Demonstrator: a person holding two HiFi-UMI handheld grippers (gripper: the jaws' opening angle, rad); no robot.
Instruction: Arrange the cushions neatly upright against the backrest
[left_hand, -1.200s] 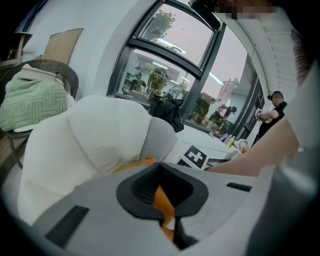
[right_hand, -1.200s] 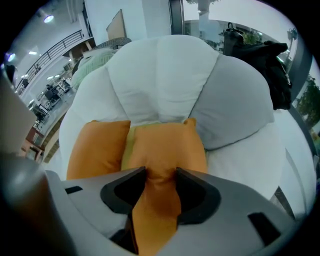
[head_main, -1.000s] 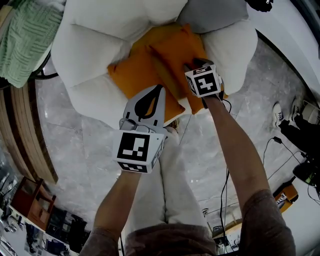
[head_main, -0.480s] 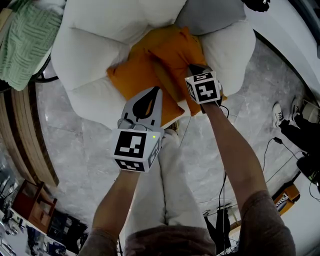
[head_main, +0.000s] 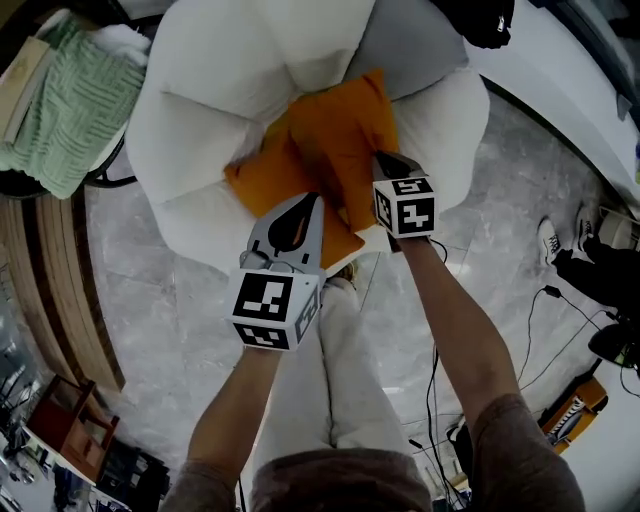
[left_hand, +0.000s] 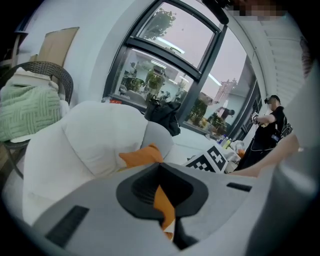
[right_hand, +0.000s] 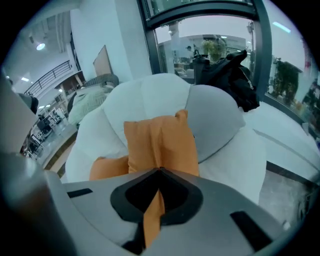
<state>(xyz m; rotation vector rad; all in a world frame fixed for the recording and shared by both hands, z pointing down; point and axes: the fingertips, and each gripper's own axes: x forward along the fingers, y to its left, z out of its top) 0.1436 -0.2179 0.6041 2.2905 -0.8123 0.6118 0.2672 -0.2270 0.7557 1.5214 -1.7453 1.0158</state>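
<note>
On the white armchair (head_main: 220, 90) sit two orange cushions: my right claw (head_main: 383, 160) is clamped on the upper cushion (head_main: 340, 140) by the backrest, my left claw (head_main: 304, 198) on the lower cushion (head_main: 262, 180) across the seat.

My right gripper (head_main: 383, 160) is pinching the back cushion (head_main: 340, 125): matt orange cloth, creasing. My left gripper (head_main: 315, 200) is pinching the front cushion (head_main: 270, 180), same cloth. Armchair (head_main: 220, 70) is looking like smooth matt white fabric. Beside the armchair, blanket (head_main: 70, 110) is showing ribbed green knit and floor (head_main: 160, 300) is reading as glossy marble.
</note>
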